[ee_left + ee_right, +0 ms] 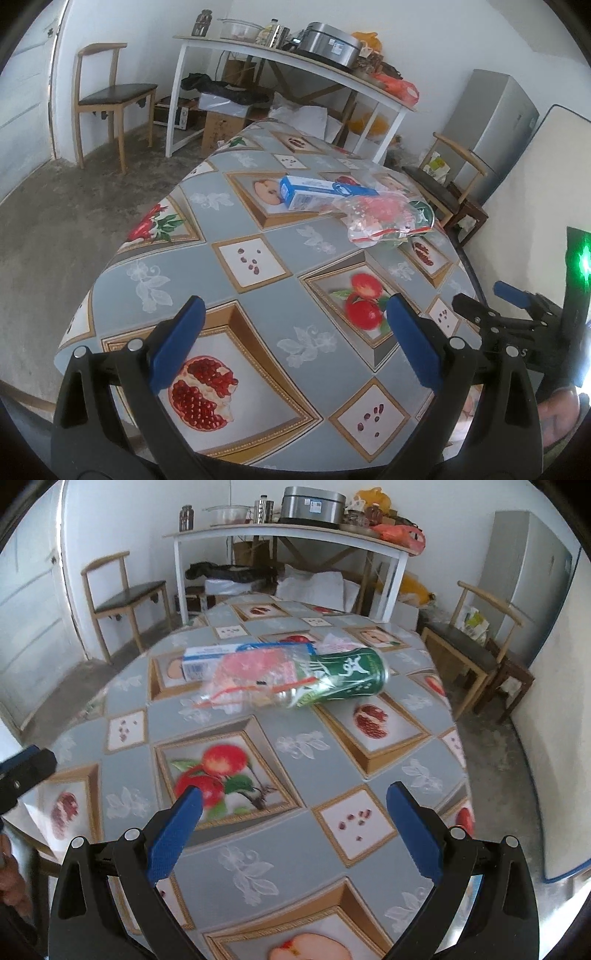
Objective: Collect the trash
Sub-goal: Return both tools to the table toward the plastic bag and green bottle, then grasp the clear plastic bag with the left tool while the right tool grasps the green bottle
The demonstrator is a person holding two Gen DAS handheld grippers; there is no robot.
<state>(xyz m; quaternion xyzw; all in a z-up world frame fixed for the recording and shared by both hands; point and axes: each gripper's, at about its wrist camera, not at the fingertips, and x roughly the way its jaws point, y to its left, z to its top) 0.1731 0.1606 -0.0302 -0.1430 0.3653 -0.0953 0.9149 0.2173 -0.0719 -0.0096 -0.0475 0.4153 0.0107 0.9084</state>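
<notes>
While both wide apart, trash pile (280, 679) well beyond right gripper (295, 805).

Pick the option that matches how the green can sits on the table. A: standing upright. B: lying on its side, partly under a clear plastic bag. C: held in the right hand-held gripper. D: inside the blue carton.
B: the green can lies on its side with the clear plastic bag draped over one end, beside the blue carton; both hand-held grippers are open and empty.

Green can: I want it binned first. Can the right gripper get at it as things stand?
Probably yes: the right gripper is open, bare tablecloth ahead, though a clear plastic bag drapes the green can.
</notes>
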